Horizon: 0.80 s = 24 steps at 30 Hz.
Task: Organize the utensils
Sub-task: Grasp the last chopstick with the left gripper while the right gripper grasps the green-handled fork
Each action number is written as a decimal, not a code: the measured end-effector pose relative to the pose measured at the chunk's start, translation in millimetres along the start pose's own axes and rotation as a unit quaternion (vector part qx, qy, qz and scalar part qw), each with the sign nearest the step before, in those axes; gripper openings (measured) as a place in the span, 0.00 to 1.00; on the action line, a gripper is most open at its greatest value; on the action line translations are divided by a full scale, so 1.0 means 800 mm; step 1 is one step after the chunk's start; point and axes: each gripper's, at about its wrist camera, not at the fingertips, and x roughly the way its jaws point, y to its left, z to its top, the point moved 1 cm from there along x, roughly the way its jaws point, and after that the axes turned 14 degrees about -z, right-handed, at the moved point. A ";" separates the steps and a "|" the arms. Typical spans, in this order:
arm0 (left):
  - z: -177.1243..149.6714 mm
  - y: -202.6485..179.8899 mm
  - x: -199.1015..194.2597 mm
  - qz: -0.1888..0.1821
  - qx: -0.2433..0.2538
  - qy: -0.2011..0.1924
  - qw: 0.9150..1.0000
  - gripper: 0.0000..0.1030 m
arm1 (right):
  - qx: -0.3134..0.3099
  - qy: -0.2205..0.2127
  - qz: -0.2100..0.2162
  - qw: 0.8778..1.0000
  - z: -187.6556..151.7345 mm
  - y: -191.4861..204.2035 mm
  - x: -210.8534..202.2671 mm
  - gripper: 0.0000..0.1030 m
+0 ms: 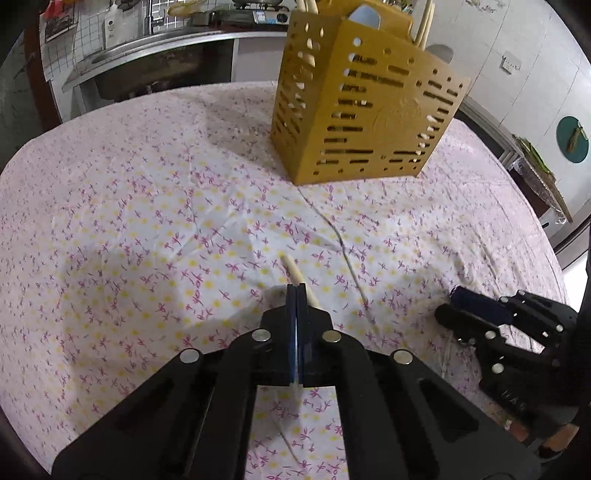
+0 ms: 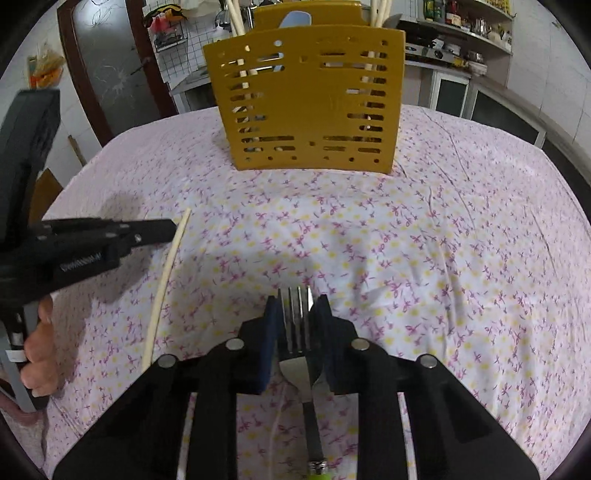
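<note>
A yellow slotted utensil holder (image 1: 362, 110) stands at the far side of the table, also in the right wrist view (image 2: 310, 99); chopsticks and a pale blue utensil stick out of it. My left gripper (image 1: 296, 291) is shut on a pale chopstick (image 1: 291, 267), which pokes forward past the tips; it shows as a long stick in the right wrist view (image 2: 166, 273) beside the left gripper (image 2: 162, 230). My right gripper (image 2: 294, 317) is shut on a metal fork (image 2: 294, 332) with a green handle end, tines forward. It shows at the right in the left wrist view (image 1: 456, 304).
The table wears a floral cloth (image 1: 147, 221) with creases. A kitchen counter with a sink (image 1: 155, 55) lies behind it, and shelves with jars (image 2: 465, 22) stand at the back right. A dark door (image 2: 110, 66) is at the left.
</note>
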 end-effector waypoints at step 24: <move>0.023 -0.012 0.014 0.015 -0.040 0.002 0.999 0.34 | 0.082 -0.003 0.006 0.997 -0.008 -0.068 0.008 0.21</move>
